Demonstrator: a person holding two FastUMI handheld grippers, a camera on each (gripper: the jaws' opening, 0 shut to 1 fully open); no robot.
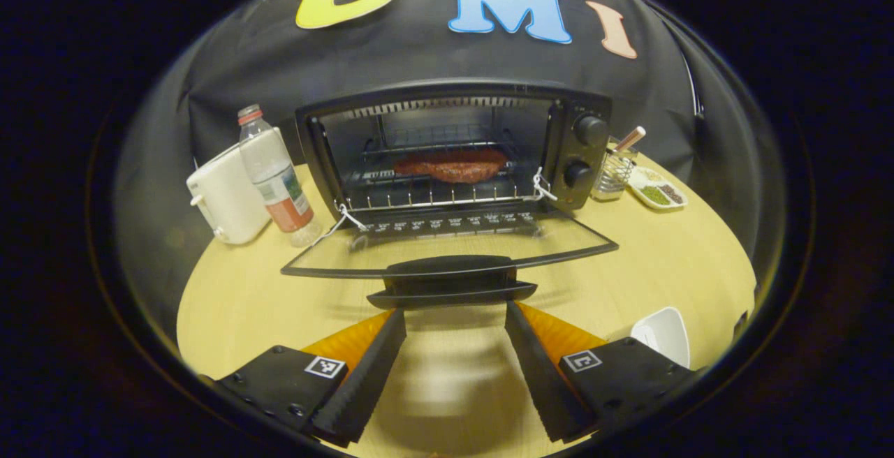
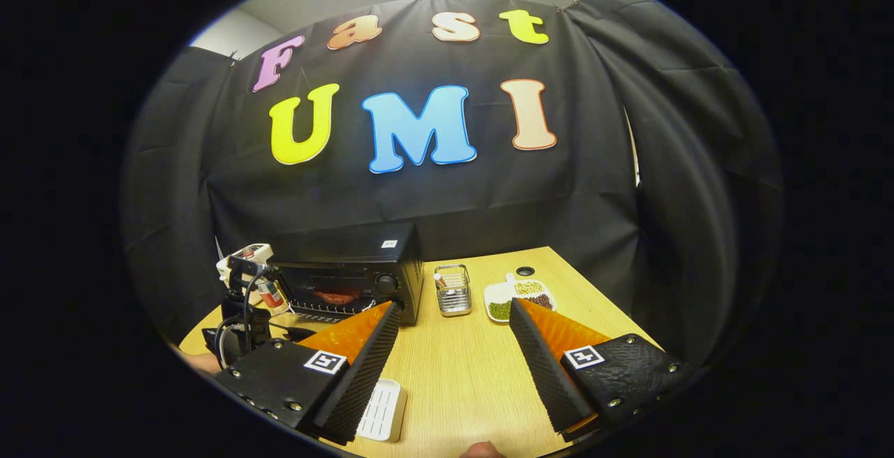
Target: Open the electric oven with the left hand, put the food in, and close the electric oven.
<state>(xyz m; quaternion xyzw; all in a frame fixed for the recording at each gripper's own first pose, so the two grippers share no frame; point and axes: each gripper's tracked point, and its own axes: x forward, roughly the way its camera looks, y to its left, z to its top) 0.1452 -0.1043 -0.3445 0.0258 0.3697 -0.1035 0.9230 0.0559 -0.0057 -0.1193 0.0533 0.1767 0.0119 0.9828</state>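
We see the oven door handle (image 1: 450,280) lying crosswise just ahead of our left gripper (image 1: 454,374), fingers apart; the right gripper (image 2: 454,367), also apart, is farther from it.

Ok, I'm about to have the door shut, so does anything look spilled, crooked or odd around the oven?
Nothing stands out. The meat lies flat on the rack inside the oven, the door hangs fully open, and the bottle stands upright beside it. No spills show on the table.
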